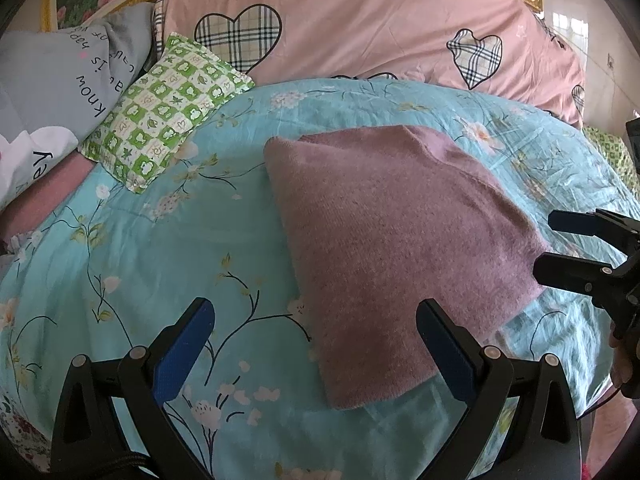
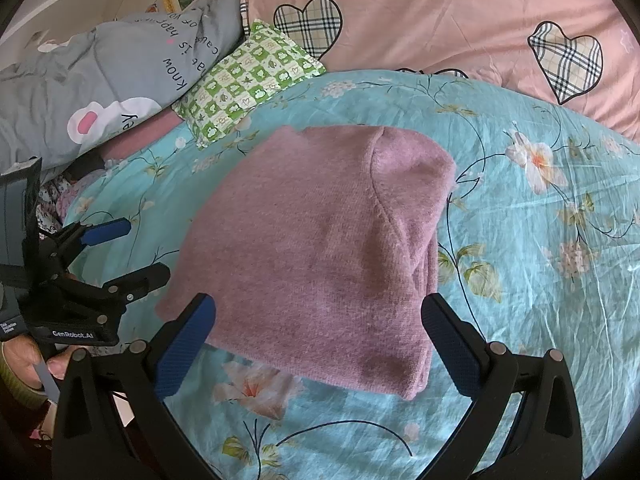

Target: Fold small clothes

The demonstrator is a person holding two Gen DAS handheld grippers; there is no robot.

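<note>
The pink knit sweater (image 2: pixel 320 248) lies folded in a neat block on the blue flower sheet (image 2: pixel 540 220). Left gripper (image 1: pixel 316 348) & right gripper (image 2: pixel 320 340) hang over it, both w/ jaws wide apart, holding nothing. Folding looks done; next is prob. grab another piece.

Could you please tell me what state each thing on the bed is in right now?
Sweater: folded into a compact block, flat on the quilt, not gripped.
Left gripper: open, empty, near the sweater's near edge.
Right gripper: open, empty, over the sweater's near edge.
Quilt: spread out, lightly wrinkled.
Green pillow: lying on the quilt's far corner.
Pink duvet: bunched behind the quilt.
</note>
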